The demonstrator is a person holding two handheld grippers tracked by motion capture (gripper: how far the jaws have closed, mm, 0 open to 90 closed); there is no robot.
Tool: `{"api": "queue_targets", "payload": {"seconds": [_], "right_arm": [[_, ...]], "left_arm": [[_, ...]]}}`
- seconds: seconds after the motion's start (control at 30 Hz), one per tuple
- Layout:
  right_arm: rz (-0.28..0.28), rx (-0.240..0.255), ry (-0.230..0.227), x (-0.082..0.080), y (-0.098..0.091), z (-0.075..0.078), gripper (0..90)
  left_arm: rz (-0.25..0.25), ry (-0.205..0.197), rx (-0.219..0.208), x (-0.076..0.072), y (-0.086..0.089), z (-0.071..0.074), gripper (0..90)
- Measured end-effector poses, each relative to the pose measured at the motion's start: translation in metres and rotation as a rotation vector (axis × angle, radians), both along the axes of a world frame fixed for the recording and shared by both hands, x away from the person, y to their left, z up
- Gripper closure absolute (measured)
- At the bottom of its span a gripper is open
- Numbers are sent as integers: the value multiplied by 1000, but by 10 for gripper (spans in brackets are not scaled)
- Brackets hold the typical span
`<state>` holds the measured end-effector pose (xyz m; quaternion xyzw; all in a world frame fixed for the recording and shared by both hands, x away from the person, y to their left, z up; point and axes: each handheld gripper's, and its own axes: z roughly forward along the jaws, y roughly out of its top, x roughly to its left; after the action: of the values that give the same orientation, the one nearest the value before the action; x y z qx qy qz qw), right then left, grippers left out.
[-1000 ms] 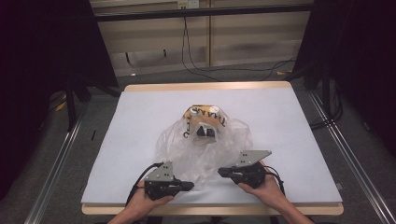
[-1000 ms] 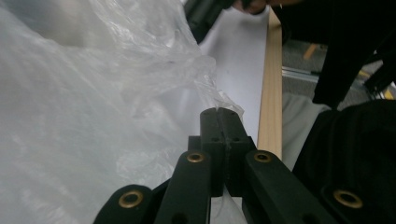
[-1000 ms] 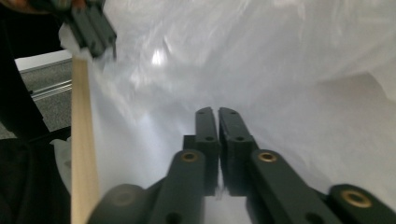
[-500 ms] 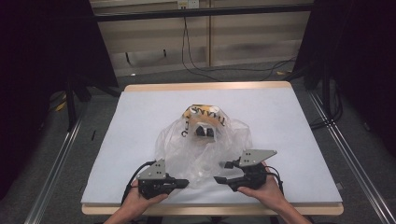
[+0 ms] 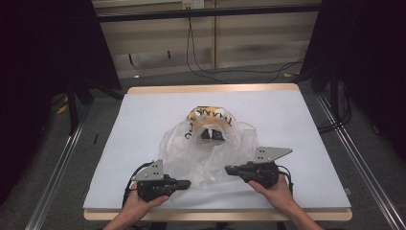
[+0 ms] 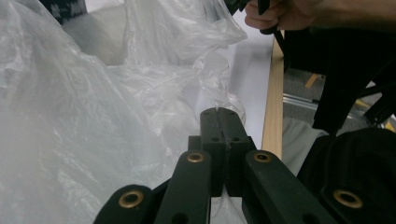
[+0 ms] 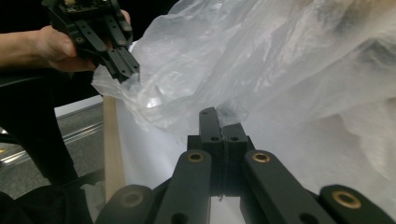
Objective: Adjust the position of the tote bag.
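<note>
Both grippers, left (image 5: 184,182) and right (image 5: 231,169), are pinching the bag's (image 5: 206,153) near edge on the desk (image 5: 306,124), jaws fully closed (right just re-closed); thin plastic risks tearing or slipping if pulled unevenly.

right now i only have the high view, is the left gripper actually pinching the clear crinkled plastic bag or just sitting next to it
observer: pinching. The left gripper view shows the left gripper shut, with a twisted edge of the clear crinkled plastic bag caught at its tips.
operator: and the right one
observer: the right gripper has just closed. Its own view shows bag film running into the shut jaws.
</note>
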<state>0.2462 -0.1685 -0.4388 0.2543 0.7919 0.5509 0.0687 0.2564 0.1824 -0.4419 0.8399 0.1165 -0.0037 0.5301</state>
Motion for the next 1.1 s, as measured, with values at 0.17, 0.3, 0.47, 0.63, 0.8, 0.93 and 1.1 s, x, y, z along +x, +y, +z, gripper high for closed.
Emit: {"api": "queue_targets", "payload": {"seconds": [0.17,0.3,0.47,0.63,0.8,0.93,1.1], "right_arm": [[-7,29,-12,1,-12,12,900],[-17,49,-33,3,-18,21,900],[-31,70,-70,4,-25,35,900],[-53,97,-117,5,-34,53,900],[-70,120,-146,8,-41,68,900],[-71,137,-163,14,-43,78,900],[-91,171,-184,19,-51,92,900]], "left_arm": [[28,-15,-51,2,7,12,900],[36,-22,-90,6,13,20,900],[70,-42,-129,10,18,34,900],[96,-94,-172,13,23,55,900],[108,-129,-229,21,25,78,900],[104,-146,-249,28,23,94,900],[141,-197,-284,35,25,112,900]]}}
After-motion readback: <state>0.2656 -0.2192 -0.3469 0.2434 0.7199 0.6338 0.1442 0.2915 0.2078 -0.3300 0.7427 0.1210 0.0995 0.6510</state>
